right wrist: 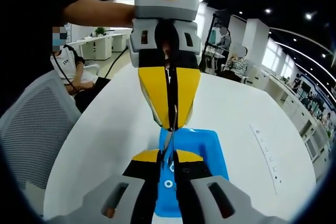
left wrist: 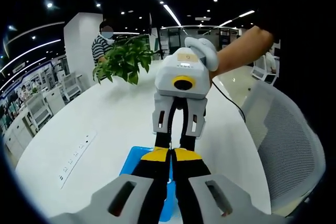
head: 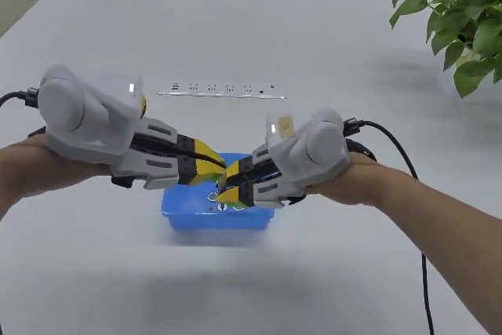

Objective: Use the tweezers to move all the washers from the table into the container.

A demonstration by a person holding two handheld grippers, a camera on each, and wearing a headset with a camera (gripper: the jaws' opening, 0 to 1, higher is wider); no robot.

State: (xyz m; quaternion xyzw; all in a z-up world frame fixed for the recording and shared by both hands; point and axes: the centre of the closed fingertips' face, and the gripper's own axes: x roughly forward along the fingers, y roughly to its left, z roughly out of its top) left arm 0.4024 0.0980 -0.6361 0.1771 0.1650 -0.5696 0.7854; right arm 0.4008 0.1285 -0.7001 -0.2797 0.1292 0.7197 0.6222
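The tabletop (head: pixel 235 29) is white, smooth and matt, with only a soft sheen from the ceiling lights. The container (head: pixel 187 214) is blue plastic, faintly glossy along its rim. The washers (right wrist: pixel 168 184) in it are bright bare metal. The tweezers (right wrist: pixel 169 142) are thin metal with a dull shine. The left gripper (head: pixel 216 169) and the right gripper (head: pixel 227 187) have pale grey matt plastic shells, with smooth yellow and black plastic on the jaws. The cable (head: pixel 400 154) is black with a rubbery look. The power strip (head: pixel 222 89) is white plastic. The plant (head: pixel 463 21) has smooth green leaves. The chair (left wrist: pixel 283 129) has a grey woven mesh back.
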